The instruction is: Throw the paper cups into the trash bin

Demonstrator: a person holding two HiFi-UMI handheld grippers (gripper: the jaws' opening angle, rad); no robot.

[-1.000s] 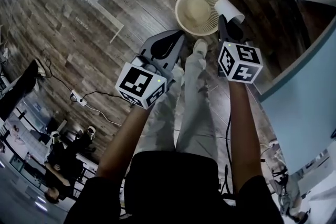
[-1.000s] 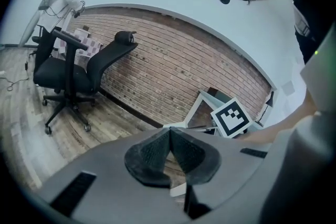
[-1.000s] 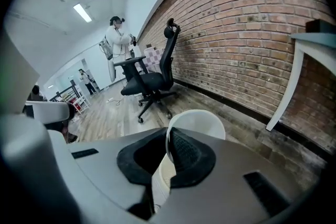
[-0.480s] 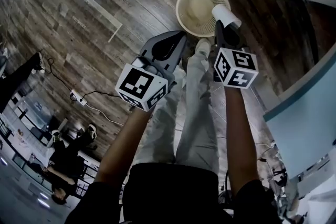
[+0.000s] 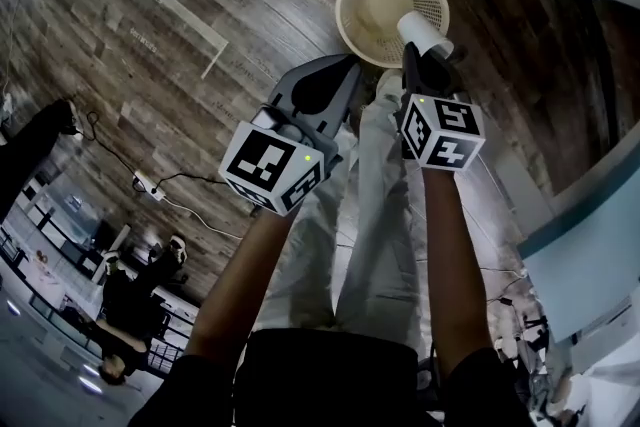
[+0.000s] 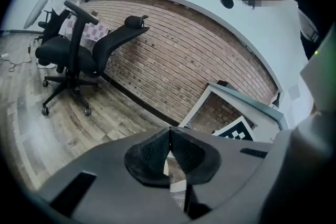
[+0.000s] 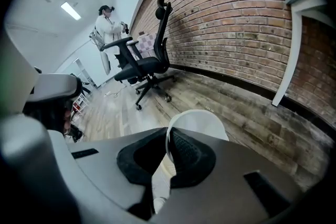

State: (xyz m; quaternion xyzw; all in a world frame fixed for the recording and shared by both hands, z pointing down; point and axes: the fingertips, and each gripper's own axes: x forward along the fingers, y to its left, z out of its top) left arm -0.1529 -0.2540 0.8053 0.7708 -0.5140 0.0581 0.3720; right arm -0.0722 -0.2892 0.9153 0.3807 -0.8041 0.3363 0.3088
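Looked like an office or lab: black swivel chair (image 7: 147, 68) on wood-plank flooring (image 5: 150, 15), bare brick wall (image 7: 236, 23), power strip (image 5: 147, 183) with trailing cable (someone in a white coat (image 7: 108, 29) further back).

the person wore a black short-sleeved top (image 5: 330, 377), pale grey trousers (image 5: 362, 215) and a light shoe (image 5: 386, 85). the left hand-held gripper (image 6: 169, 138) and the right hand-held gripper (image 7: 168, 145) had grey shells and black textured pads (image 6: 148, 157). each carried a white cube (image 5: 272, 165) with black square markers and a tiny green light.
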